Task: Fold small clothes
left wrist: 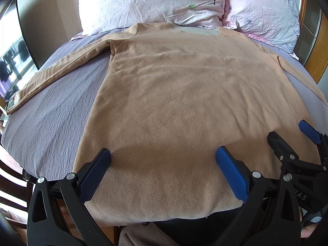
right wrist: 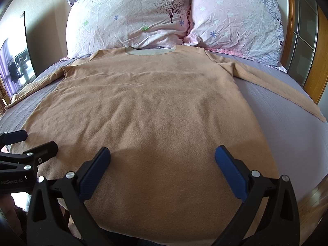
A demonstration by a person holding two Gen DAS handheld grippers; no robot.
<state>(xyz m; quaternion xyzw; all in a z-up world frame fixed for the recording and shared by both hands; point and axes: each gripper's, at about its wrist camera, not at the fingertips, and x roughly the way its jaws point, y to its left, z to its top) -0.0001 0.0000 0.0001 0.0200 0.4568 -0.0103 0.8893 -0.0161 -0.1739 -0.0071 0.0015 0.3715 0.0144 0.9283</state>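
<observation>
A tan long-sleeved fleece top (left wrist: pixel 174 94) lies flat on the bed, collar toward the pillows, both sleeves spread outward. It also shows in the right wrist view (right wrist: pixel 151 106). My left gripper (left wrist: pixel 164 160) is open, above the hem on the left half. My right gripper (right wrist: pixel 163 160) is open, above the hem on the right half. Neither holds anything. The right gripper shows at the right edge of the left wrist view (left wrist: pixel 291 135). The left gripper shows at the left edge of the right wrist view (right wrist: pixel 30 143).
The bed has a grey-purple sheet (left wrist: pixel 53 110). Two floral pillows (right wrist: pixel 131 16) (right wrist: pixel 237 18) lie just beyond the collar. A wooden headboard frame (right wrist: pixel 319 61) stands at the right. A window (left wrist: pixel 10 61) is on the left.
</observation>
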